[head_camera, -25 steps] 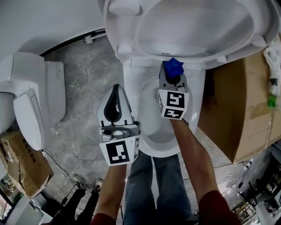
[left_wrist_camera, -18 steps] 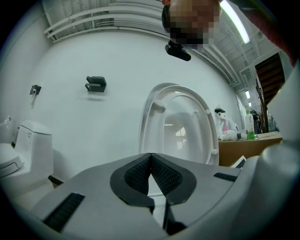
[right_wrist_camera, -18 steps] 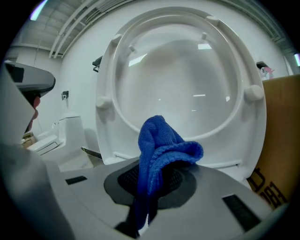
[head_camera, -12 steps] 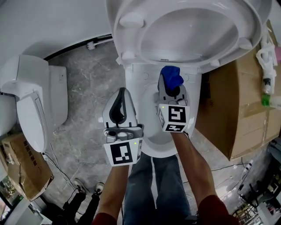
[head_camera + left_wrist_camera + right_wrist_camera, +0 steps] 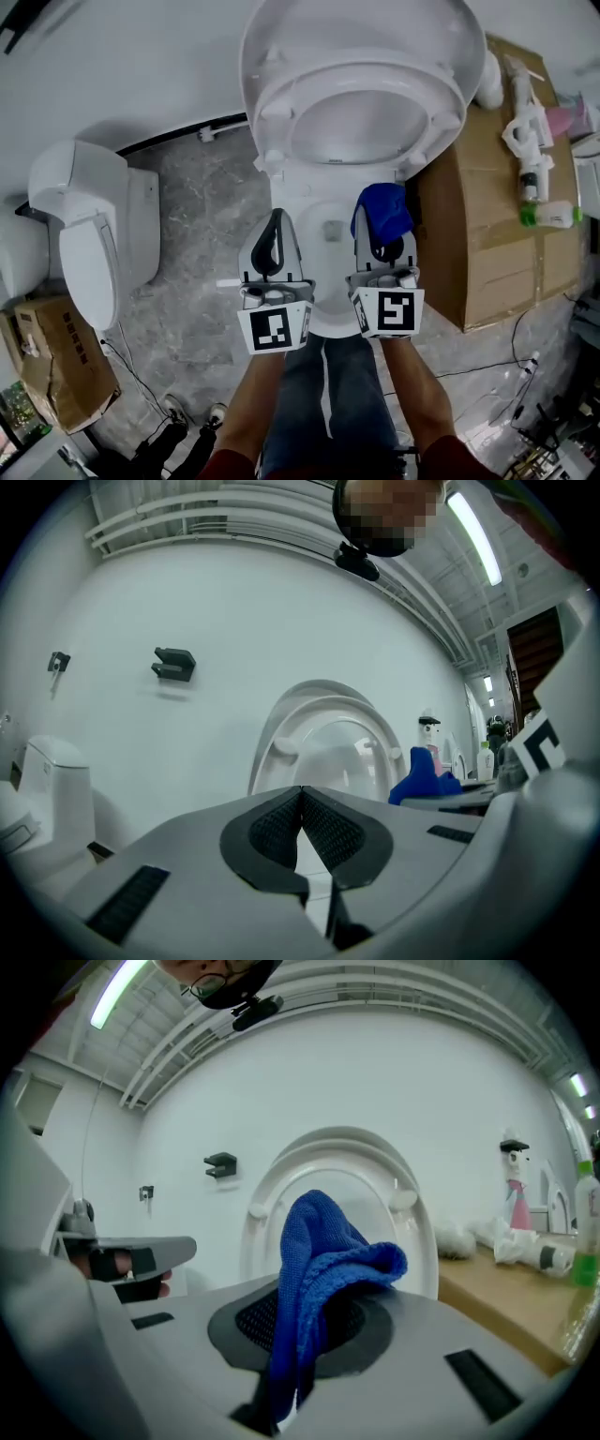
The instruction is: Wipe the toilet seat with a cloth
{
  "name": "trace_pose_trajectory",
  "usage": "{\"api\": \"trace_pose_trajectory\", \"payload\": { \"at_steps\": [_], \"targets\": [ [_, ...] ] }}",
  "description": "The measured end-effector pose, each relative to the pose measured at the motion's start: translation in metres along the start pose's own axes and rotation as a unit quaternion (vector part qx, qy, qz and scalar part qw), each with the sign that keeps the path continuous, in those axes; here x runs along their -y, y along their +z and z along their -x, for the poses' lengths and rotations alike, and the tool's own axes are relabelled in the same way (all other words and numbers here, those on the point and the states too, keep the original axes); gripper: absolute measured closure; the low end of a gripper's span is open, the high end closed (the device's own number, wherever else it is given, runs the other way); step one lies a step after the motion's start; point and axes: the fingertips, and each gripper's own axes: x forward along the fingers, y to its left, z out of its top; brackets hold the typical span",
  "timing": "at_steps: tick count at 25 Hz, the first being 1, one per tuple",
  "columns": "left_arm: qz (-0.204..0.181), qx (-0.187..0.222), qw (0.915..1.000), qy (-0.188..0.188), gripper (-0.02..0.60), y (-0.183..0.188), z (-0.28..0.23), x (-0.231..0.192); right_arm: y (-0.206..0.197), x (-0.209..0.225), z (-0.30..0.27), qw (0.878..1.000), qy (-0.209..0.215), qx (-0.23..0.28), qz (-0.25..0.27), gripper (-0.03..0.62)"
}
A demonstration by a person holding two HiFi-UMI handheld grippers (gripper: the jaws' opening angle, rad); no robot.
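Note:
The white toilet has its seat [image 5: 361, 89] and lid raised upright against the wall, also shown as the seat [image 5: 337, 1185] and the seat [image 5: 323, 738] in the two gripper views. My right gripper [image 5: 382, 225] is shut on a blue knitted cloth [image 5: 382, 210], whose folds bulge out of the jaws as the cloth [image 5: 314, 1269]. It hovers above the right side of the bowl rim [image 5: 291, 211]. My left gripper [image 5: 273, 234] is shut with nothing in it, beside the right one over the bowl's left side; its pads [image 5: 302, 829] meet.
A second white toilet [image 5: 89, 248] stands at the left. A large cardboard box [image 5: 487, 225] flanks the toilet on the right, with a spray bottle [image 5: 525, 141] and a green-capped bottle [image 5: 551, 215] on it. Another carton [image 5: 56, 356] and cables lie on the grey floor.
Both grippers have risen and drawn back from the raised seat toward me. The right one, still holding the cloth, has left the hinge area and now sits level with the left.

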Motion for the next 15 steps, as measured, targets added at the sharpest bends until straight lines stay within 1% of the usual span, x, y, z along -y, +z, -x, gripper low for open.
{"api": "trace_pose_trajectory", "payload": {
  "at_steps": [3,6,13,15],
  "targets": [
    [0.006,-0.003,1.0,-0.007,0.566,0.03,0.01,0.013,0.045,-0.001,0.027,1.0,0.001,0.009,0.0,0.534],
    [0.015,-0.012,0.9997,-0.018,0.566,0.054,0.017,0.028,0.075,-0.002,0.046,1.0,0.001,0.013,-0.013,0.534],
    [0.001,-0.009,0.9995,-0.03,0.566,0.095,0.029,0.047,0.106,0.0,0.066,1.0,0.0,0.017,-0.013,0.534],
    [-0.008,-0.014,0.9994,-0.031,0.566,0.105,0.029,0.05,0.116,0.003,0.072,1.0,0.0,0.02,-0.014,0.534]
  ]
}}
